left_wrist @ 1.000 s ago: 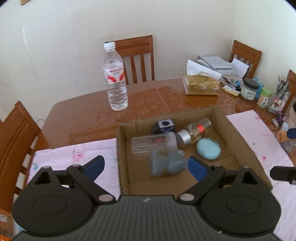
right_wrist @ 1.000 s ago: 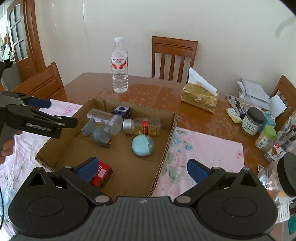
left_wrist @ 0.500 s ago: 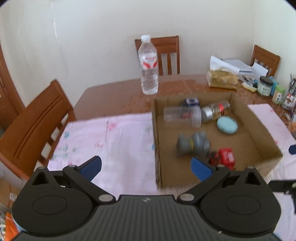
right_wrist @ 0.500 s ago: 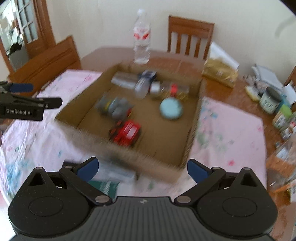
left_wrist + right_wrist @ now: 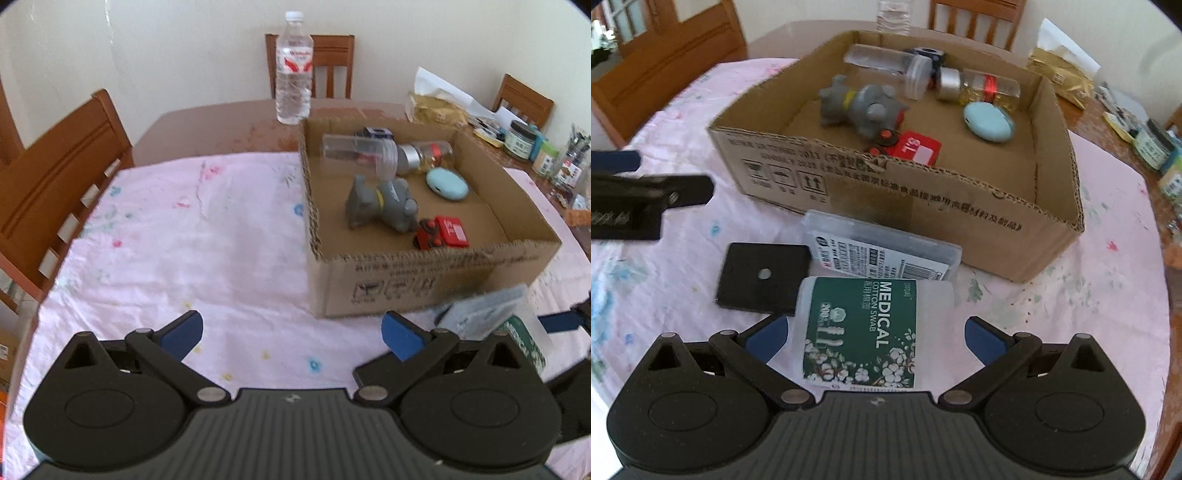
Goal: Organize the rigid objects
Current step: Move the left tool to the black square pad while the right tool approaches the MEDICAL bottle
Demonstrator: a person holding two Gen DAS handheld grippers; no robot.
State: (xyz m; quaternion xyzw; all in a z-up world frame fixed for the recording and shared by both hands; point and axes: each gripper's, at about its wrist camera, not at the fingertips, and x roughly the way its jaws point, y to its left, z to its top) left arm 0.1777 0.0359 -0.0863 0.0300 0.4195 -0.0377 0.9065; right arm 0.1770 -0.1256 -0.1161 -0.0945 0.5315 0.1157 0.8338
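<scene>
- The left claw (image 5: 291,334) hangs with its blue pads spread wide and nothing between them, over bare pink floral cloth (image 5: 177,236) at the lower centre of its view; a second ago the same pads framed the inside of the cardboard box (image 5: 424,284).
- That box now sits in the upper right of the left view, its printed front wall in full sight, where earlier only its interior showed.
- Inside the box lie a grey figurine (image 5: 860,105), a red toy vehicle (image 5: 908,146), a pale blue oval case (image 5: 988,122), a clear lidded jar (image 5: 890,68) on its side, a silver-capped bottle (image 5: 979,88) and a small dark cube (image 5: 929,55) at the back wall.
- The right claw (image 5: 873,339) is released too, its pads wide either side of a green "Medical Cotton Swab" box (image 5: 860,332) lying flat on the table at lower centre, not pressing on it; a second ago these pads sat over the box's near corner and the cloth.
- Newly in sight in the right view: a clear flat case (image 5: 882,247) with a printed label, lying just in front of the cardboard box, and a black square plate (image 5: 762,277) beside the swab box, to its left.
- The water bottle (image 5: 293,70) stands on the bare wooden table behind the box, at top centre of the left view.
</scene>
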